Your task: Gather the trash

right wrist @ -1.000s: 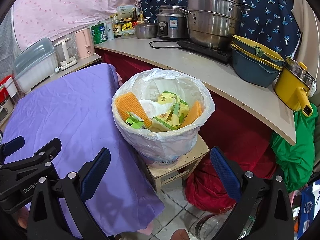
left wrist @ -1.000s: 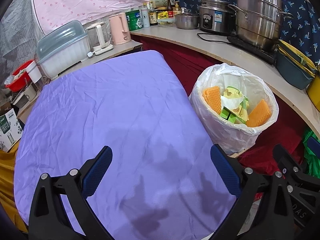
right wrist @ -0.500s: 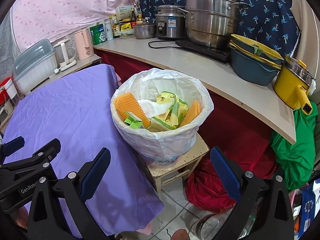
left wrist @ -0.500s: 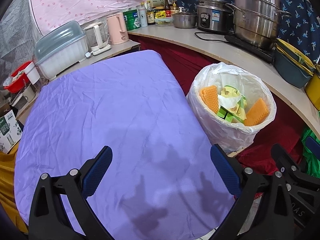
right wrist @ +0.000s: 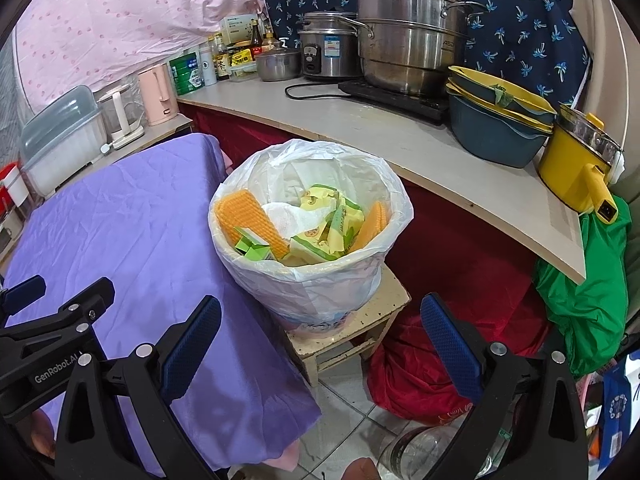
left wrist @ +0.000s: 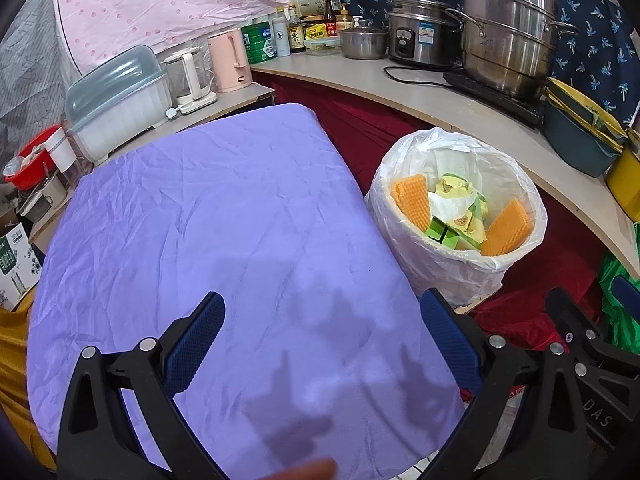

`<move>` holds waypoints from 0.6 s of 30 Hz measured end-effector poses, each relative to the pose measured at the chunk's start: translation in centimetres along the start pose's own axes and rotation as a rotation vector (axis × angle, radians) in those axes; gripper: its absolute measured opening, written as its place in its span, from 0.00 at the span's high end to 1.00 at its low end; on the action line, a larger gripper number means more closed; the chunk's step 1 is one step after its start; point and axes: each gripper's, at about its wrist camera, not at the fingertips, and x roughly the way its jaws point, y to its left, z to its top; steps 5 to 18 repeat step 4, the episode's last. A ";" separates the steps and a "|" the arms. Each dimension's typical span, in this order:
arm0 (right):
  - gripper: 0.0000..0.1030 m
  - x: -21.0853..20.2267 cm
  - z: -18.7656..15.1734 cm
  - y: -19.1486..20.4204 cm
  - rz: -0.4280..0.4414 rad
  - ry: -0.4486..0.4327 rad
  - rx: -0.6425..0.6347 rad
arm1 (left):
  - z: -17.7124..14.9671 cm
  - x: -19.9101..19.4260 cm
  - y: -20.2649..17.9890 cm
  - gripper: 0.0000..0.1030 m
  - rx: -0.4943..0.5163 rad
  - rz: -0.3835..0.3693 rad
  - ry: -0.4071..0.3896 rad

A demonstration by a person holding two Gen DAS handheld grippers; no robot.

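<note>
Purple table (left wrist: 224, 216) unchanged (bin (left wrist: 456, 268) nudged left).

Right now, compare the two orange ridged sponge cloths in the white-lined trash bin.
The left orange ridged sponge cloth shows its broad face, leaning on the white-lined trash bin's left side; the right orange ridged sponge cloth stands nearly edge-on at the right. Both stand upright among wrappers.

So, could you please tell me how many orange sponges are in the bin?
2: one sponge leans against the left side of the bin, the other sponge stands at its right side. More may be buried under the wrappers.
</note>
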 end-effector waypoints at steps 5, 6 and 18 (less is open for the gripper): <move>0.06 -0.1 0.0 -0.3 -0.005 -0.002 0.007 | 0.2 0.1 -0.4 0.09 0.019 -0.020 0.009; 0.06 -0.1 0.0 -0.3 -0.005 -0.002 0.007 | 0.2 0.1 -0.4 0.09 0.019 -0.020 0.009; 0.06 -0.1 0.0 -0.3 -0.005 -0.002 0.007 | 0.2 0.1 -0.4 0.09 0.019 -0.020 0.009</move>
